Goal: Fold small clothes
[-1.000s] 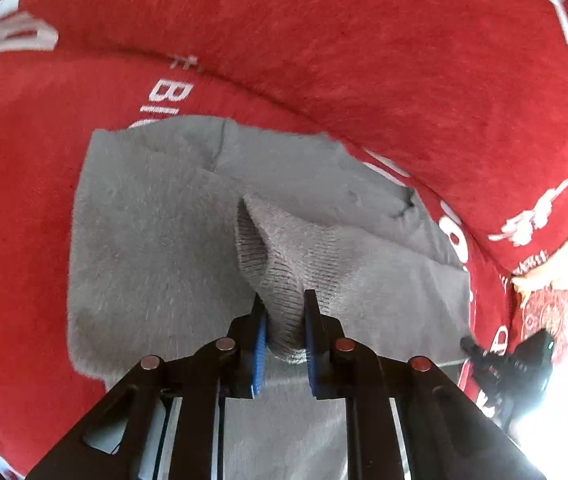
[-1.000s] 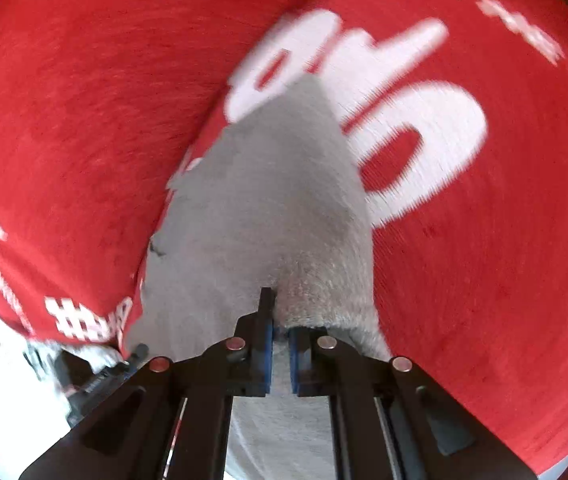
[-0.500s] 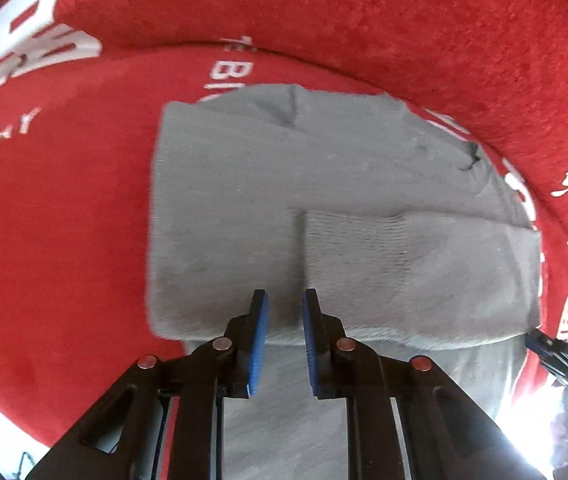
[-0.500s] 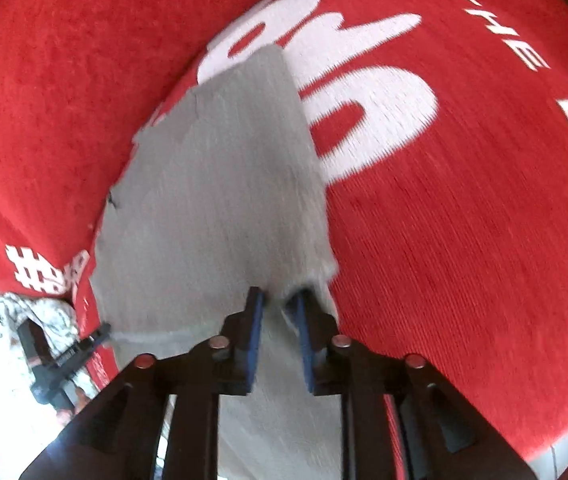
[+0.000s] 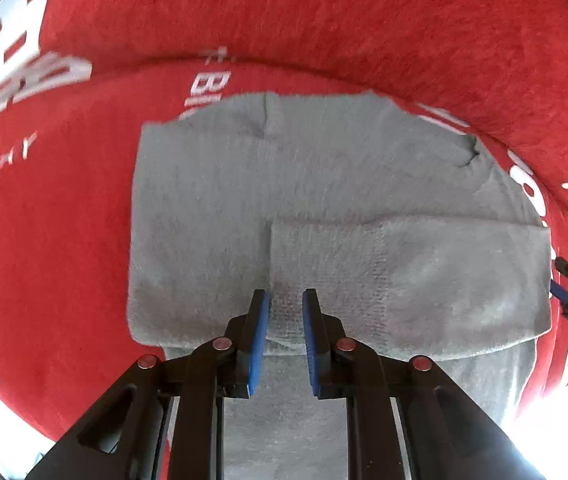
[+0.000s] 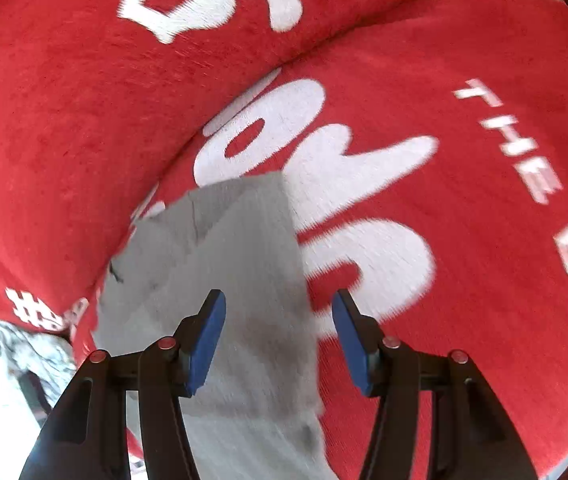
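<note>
The left gripper (image 5: 286, 300) hangs just over the folded sleeve cuff (image 5: 324, 280), jaws slightly apart, holding nothing; the grey garment (image 5: 244, 184) spreads toward twelve o'clock, long axis nine to three, on the red blanket (image 5: 324, 20). The right gripper (image 6: 278, 312) is opening, empty, at the garment's edge; one garment, two grippers.

Plain grey garment (image 5: 324, 200); red blanket (image 6: 464, 240), white lettering; blue gripper pads (image 6: 208, 336)
</note>
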The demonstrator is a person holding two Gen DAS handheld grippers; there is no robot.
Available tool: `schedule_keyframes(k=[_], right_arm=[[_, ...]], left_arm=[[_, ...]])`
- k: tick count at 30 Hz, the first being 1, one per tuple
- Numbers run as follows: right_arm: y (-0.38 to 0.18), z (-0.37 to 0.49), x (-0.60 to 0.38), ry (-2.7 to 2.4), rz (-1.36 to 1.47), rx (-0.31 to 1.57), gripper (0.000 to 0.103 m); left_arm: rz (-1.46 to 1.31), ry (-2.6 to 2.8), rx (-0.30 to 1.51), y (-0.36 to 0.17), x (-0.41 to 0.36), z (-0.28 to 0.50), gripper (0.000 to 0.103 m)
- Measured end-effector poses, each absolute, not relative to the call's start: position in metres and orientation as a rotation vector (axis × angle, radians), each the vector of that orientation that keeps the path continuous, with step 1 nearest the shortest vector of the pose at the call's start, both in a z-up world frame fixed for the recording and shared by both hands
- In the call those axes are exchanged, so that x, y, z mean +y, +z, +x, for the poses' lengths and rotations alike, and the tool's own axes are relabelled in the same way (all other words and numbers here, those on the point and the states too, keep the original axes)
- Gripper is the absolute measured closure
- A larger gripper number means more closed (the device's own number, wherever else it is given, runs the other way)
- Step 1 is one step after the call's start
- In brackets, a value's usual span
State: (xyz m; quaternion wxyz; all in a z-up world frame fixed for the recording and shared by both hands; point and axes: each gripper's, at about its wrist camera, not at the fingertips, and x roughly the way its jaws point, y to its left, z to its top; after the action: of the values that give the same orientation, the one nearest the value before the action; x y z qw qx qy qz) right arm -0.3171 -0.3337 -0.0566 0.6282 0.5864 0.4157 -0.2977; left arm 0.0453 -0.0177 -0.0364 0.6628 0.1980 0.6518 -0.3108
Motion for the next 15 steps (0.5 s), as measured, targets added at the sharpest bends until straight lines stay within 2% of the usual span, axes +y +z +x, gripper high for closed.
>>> schedule_keyframes(k=[1,2,3,7,10,12,13,15], right_arm=[[-0.057,-0.312,-0.335,-0.681,1.329,0.963,0.050],[-0.055,-0.307,-0.336,-0.672,1.295,0.978,0.085],[-0.051,-0.298,-0.335,-0.649,1.251,1.014,0.094],[-0.029,-0.285,-0.330,-0.682,1.001,1.092,0.095],[-0.048,-0.293,-0.335,-0.706,1.046,1.146,0.094],[-0.047,-0.303,-0.336,-0.729,1.107,1.105,0.092],[-0.043,-0.306,-0.335,-0.744,1.122,1.090,0.087],[-0.035,-0.314,-0.328,-0.749,1.144,1.067,0.086]], left_arm=[[0.444,-0.694,1.478,-0.038,-0.016,0.045,0.084],[0.442,-0.685,1.480,-0.038,-0.013,0.046,0.084],[0.443,-0.683,1.477,-0.037,-0.013,0.046,0.084],[0.449,-0.677,1.464,-0.034,-0.010,0.048,0.084],[0.443,-0.661,1.470,-0.034,-0.009,0.050,0.084],[0.434,-0.666,1.468,-0.032,-0.009,0.050,0.084],[0.430,-0.672,1.468,-0.031,-0.008,0.050,0.084],[0.420,-0.687,1.474,-0.028,-0.003,0.052,0.084]])
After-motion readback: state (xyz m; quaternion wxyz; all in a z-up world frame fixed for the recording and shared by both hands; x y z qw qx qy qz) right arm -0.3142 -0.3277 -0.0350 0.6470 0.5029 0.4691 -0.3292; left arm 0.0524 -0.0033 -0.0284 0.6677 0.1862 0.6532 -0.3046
